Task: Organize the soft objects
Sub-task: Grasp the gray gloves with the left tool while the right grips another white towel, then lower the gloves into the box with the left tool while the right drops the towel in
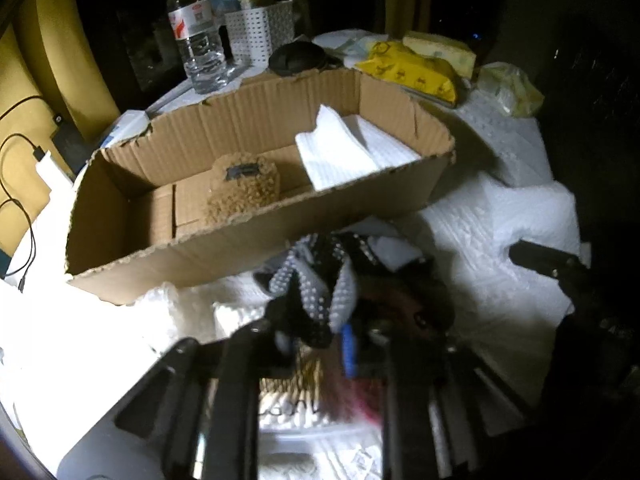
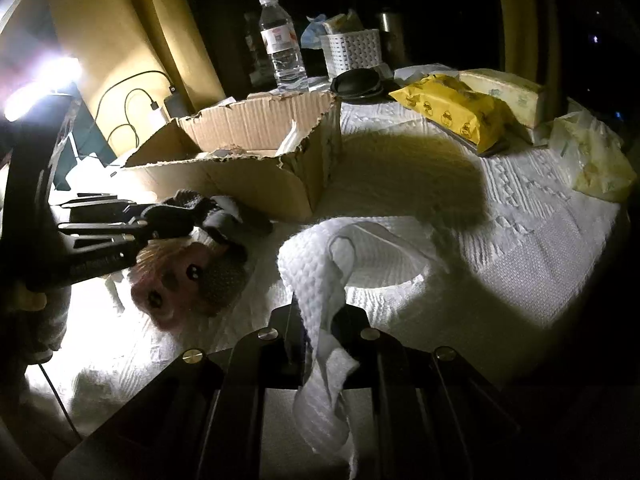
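My left gripper [image 1: 316, 332] is shut on a black-and-grey knitted cloth [image 1: 320, 276], just in front of an open cardboard box [image 1: 256, 236]. The box holds a tan curly plush [image 1: 242, 188] and a folded white paper towel [image 1: 344, 152]. A pink plush toy with button eyes [image 2: 172, 280] lies under the left gripper [image 2: 188, 216] in the right wrist view. My right gripper [image 2: 320, 320] is shut on a white paper towel [image 2: 320, 264] that drapes over the white textured table cover [image 2: 520, 240]. The box [image 2: 248, 176] stands to its upper left.
A water bottle [image 1: 196, 28], a white perforated basket [image 1: 260, 28] and a black round object [image 1: 296, 58] stand behind the box. Yellow packets [image 2: 460, 112] and a plastic bag [image 2: 592, 156] lie at the far right. Cables and a charger [image 2: 160, 112] are at the left.
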### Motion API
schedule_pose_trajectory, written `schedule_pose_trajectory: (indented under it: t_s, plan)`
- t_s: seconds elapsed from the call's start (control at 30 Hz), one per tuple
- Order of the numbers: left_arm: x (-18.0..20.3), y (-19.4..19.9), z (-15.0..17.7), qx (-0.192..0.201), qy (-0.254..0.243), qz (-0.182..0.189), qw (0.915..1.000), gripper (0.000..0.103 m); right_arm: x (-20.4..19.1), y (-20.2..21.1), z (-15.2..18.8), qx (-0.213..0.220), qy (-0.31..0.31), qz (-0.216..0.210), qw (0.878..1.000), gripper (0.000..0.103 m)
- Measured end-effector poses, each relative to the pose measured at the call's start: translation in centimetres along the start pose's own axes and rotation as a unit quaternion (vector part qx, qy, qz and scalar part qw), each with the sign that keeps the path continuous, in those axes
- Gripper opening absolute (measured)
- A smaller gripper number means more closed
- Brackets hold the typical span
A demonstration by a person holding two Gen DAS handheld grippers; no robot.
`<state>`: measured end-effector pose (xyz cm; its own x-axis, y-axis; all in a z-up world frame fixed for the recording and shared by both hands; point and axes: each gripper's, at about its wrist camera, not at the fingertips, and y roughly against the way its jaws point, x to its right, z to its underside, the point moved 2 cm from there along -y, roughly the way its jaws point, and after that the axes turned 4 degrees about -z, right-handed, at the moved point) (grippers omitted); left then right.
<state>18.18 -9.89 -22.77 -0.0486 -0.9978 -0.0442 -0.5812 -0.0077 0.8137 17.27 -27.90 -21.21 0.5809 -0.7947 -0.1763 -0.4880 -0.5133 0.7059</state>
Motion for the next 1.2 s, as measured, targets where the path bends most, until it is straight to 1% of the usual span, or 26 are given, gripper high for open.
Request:
schedule_pose_trajectory:
  t_s: [0.13, 0.3, 0.63, 0.9, 1.2]
  plan:
    - [0.1, 1.4, 0.1, 0.014, -0.004, 0.014, 0.9998, 0.013, -0.8, 0.4, -0.3, 0.003, 0.005, 0.003, 1.0, 0.011]
    - [-0.5, 3.7, 0.2, 0.034, 0.004, 0.032, 0.9989, 0.013, -2.0, 1.4, -1.0, 0.012, 0.014, 0.007, 1.0, 0.011]
    - [-3.1, 7.9, 0.5, 0.072, 0.025, 0.043, 0.9962, 0.013, -4.9, 2.8, -2.6, 0.024, 0.039, 0.011, 0.999, 0.011]
    - [-6.2, 10.3, 0.4, 0.1, 0.05, 0.042, 0.9928, 0.013, -7.1, 3.4, -4.4, 0.033, 0.059, 0.013, 0.998, 0.011]
    - [-9.3, 12.0, -0.3, 0.127, 0.073, 0.041, 0.9883, 0.013, -9.1, 3.5, -6.6, 0.044, 0.076, 0.011, 0.996, 0.011]
